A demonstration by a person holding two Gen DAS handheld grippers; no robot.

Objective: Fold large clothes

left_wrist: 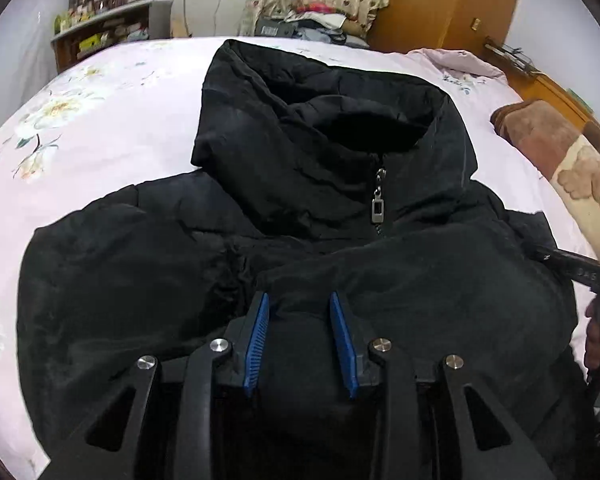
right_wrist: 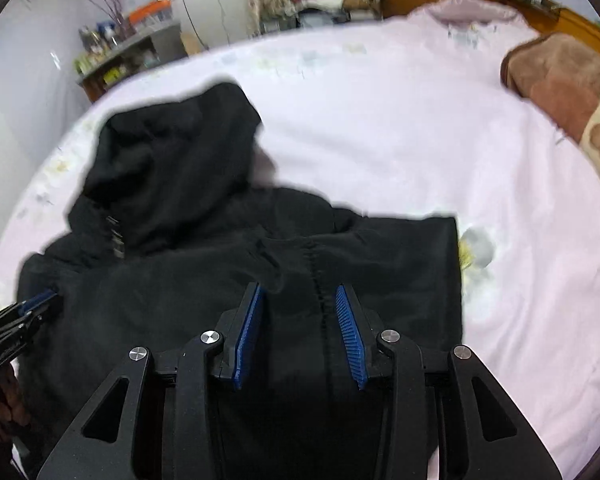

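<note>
Black hooded puffer jacket [left_wrist: 300, 208] spread on pink floral bedsheet [left_wrist: 100, 120], hood at far end, zipper pull [left_wrist: 378, 210] at collar. Left gripper [left_wrist: 300, 312] clamped on near jacket fabric. Right gripper [right_wrist: 298, 304] likewise clamped on fabric bunched between blue pads. Brown blanket [right_wrist: 556, 76] far right.

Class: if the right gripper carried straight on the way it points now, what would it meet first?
Most likely the black jacket: the right gripper points down at its fabric, which already lies between the pads, though contact is unclear.
</note>
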